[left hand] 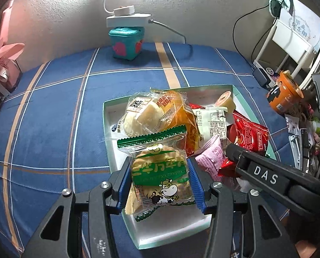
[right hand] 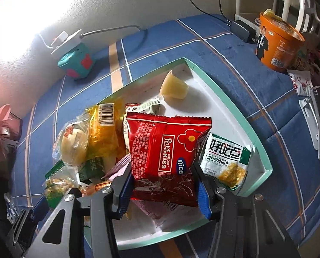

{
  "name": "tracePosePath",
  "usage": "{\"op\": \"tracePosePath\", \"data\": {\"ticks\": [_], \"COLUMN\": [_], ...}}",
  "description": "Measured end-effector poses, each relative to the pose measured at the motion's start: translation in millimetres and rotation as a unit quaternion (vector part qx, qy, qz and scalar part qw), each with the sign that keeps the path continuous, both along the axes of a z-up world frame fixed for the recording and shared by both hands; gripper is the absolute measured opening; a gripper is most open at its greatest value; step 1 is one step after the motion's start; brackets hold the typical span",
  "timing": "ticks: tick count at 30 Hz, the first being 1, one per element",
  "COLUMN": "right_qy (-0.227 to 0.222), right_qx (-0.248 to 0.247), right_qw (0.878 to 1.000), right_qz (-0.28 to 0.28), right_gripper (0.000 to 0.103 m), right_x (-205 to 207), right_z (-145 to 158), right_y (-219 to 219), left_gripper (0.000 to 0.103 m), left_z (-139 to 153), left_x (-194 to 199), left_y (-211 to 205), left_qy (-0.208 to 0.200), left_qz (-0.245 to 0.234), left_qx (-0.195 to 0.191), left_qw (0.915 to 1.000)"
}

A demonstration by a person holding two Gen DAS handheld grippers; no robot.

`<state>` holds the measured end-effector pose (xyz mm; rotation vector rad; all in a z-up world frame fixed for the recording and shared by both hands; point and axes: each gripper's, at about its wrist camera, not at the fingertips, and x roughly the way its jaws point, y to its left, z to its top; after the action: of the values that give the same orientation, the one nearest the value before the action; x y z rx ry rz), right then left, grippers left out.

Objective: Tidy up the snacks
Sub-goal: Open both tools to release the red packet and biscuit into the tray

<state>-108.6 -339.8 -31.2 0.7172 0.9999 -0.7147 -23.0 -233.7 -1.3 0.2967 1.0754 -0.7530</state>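
Left wrist view: left gripper (left hand: 160, 182) clamps a green-and-white cow-print biscuit packet (left hand: 160, 172) between its blue pads, packet upright over the near end of the mint-rimmed white tray (left hand: 108, 133). Just beyond the claw: a clear-wrapped bun (left hand: 138, 116) and an orange-wrapped cake (left hand: 181, 116). Right of the claw: pink packet (left hand: 209, 157), then the right gripper (left hand: 233, 152) reaching into the tray. Orange noodle cup (left hand: 284, 94) far right on the blue plaid cloth (left hand: 52, 118).

Right wrist view: right gripper (right hand: 164, 185) clamps a red Ruter Kiss packet (right hand: 166, 150), held above the tray (right hand: 235, 111). Just right of the claw, a green-white cookie packet (right hand: 226, 161) lies in the tray; beyond, a jelly cup (right hand: 174, 90). Left: cake (right hand: 104, 133), bun (right hand: 74, 146).
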Motion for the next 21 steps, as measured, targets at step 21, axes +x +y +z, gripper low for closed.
{"op": "tracePosePath", "data": {"ticks": [21], "right_qy": [0.015], "right_qx": [0.001], "right_qw": [1.0], "right_qz": [0.005], "right_gripper": [0.07], "right_x": [6], "right_z": [-2], "right_y": [0], "left_gripper": [0.065], "left_z": [5], "left_x": [2], "left_y": [10], "left_qy": [-0.003], "left_qz": [0.015], "left_qx": [0.015], "left_qw": [0.9998]}}
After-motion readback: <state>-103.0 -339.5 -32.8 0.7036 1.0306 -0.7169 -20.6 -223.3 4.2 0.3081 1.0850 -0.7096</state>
